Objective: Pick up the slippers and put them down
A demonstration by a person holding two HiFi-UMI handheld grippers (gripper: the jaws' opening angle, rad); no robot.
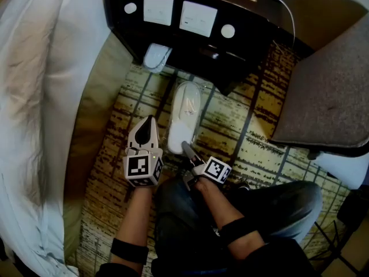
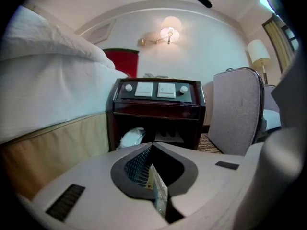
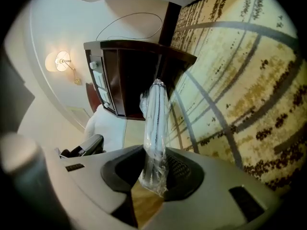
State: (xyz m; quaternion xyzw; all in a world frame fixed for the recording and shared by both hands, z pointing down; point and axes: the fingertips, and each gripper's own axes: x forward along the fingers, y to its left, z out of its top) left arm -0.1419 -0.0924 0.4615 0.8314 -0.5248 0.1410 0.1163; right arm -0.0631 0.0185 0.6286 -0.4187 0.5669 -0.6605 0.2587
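A white slipper in clear plastic wrap [image 1: 184, 114] is held heel-end by my right gripper [image 1: 186, 149], which is shut on it just above the patterned carpet. In the right gripper view the wrapped slipper [image 3: 156, 123] stands edge-on between the jaws of the right gripper [image 3: 156, 176] and points toward the nightstand. A second white slipper [image 1: 157, 56] sits in the nightstand's lower shelf and also shows as the shelf slipper [image 2: 132, 138] in the left gripper view. My left gripper [image 1: 150, 123] hovers left of the held slipper, shut and empty; its jaws meet in the left gripper view [image 2: 154, 178].
The dark nightstand [image 1: 190, 39] with switch panels stands ahead. A bed with white bedding [image 1: 34, 97] runs along the left. A grey chair [image 1: 334, 97] is at the right. The person's knees [image 1: 230, 212] are below the grippers. A wall lamp [image 2: 170, 30] glows above the nightstand.
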